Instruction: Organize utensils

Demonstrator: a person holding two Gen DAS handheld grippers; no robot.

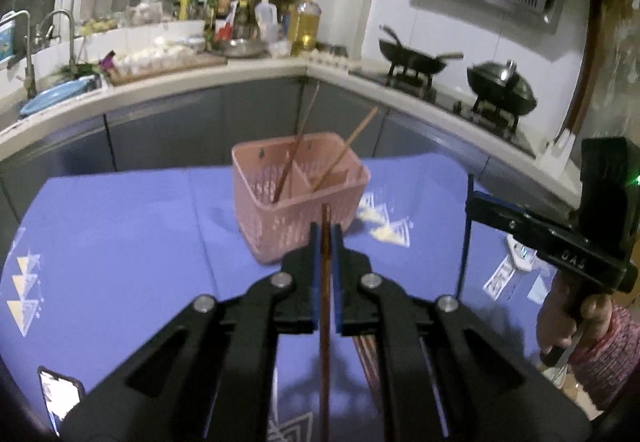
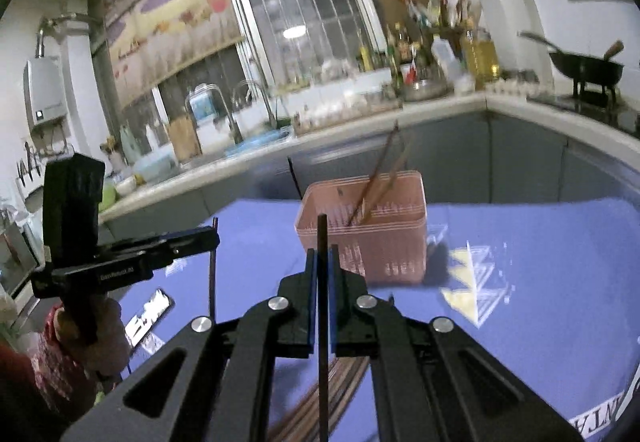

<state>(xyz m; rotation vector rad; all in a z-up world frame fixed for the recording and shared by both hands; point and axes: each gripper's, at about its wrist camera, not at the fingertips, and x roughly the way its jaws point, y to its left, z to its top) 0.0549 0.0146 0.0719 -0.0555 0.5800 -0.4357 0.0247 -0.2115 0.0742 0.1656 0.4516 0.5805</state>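
Chopstick [image 1: 326, 282] clamped in each gripper [image 1: 326, 238], above table; pink basket [image 1: 300, 197] ahead, mid-table.

Two chopsticks [image 1: 294, 161] lean in pink basket [image 1: 300, 197].

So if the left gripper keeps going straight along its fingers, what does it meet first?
Most likely the pink basket: it sits just ahead of the left gripper, which is shut on a brown chopstick. The chopstick tip would probably touch its near wall or rim first; depth is unclear.
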